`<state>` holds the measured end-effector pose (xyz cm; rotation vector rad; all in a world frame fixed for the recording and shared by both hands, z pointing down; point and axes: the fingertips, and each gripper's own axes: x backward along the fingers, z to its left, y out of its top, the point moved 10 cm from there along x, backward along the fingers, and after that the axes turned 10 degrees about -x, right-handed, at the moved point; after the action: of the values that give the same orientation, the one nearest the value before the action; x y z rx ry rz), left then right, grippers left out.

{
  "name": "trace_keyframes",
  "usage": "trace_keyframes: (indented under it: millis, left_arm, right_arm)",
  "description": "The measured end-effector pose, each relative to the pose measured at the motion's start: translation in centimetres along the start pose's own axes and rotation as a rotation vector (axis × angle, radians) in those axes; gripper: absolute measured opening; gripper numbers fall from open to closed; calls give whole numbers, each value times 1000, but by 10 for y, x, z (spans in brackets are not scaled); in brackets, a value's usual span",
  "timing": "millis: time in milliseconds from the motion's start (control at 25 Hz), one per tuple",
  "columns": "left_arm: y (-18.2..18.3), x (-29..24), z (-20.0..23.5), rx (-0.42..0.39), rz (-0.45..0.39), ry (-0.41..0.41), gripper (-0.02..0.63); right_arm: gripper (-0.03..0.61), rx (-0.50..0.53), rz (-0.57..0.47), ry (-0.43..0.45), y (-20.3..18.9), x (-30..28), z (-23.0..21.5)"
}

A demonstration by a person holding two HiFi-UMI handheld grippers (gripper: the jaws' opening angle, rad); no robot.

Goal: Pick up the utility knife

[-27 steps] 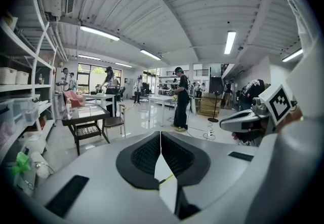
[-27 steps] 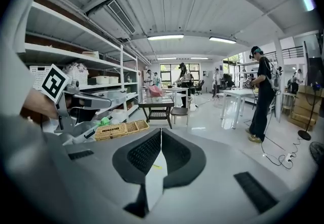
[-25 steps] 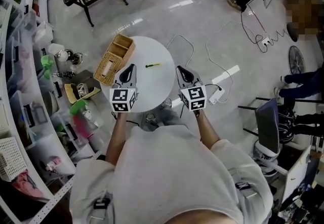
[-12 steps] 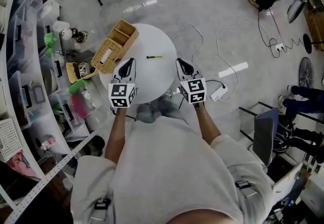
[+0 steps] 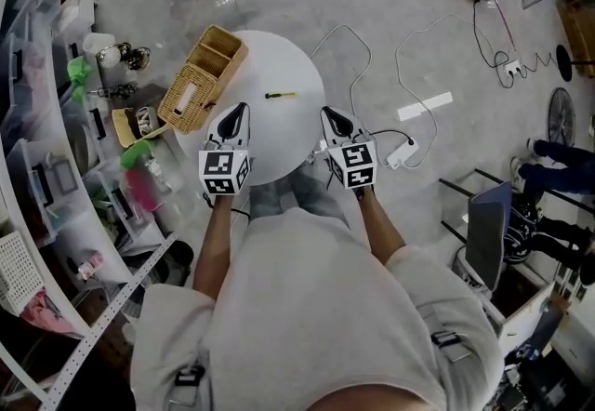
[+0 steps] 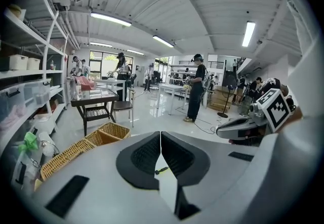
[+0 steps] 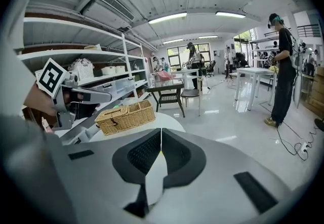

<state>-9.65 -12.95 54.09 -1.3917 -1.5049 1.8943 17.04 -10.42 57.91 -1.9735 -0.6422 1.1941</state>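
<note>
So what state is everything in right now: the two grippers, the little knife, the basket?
left gripper: jaws shut, nothing between them.
right gripper: jaws shut, empty.
utility knife: lying flat on the round table, untouched, beyond both grippers.
wicker basket: upright at the table's edge, part lidded, part open on top.

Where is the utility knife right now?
In the head view the knife lies on the round table, toward its far edge, right of the basket.
</note>
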Motion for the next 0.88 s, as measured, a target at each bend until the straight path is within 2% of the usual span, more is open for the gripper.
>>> trace_keyframes:
  millis: [520,680,880]
  left_arm:
    - [-37,-11,27,54,54,-83,23]
    - [-41,-14,33,58,66,-103,23]
    - [-44,-14,40,62,78,-111,23]
  right_arm:
    - [32,6,117,-25,-19,-28,28]
    - [32,105,183,-12,-24,-46,33]
    - [32,332,302,36,-35,-71,39]
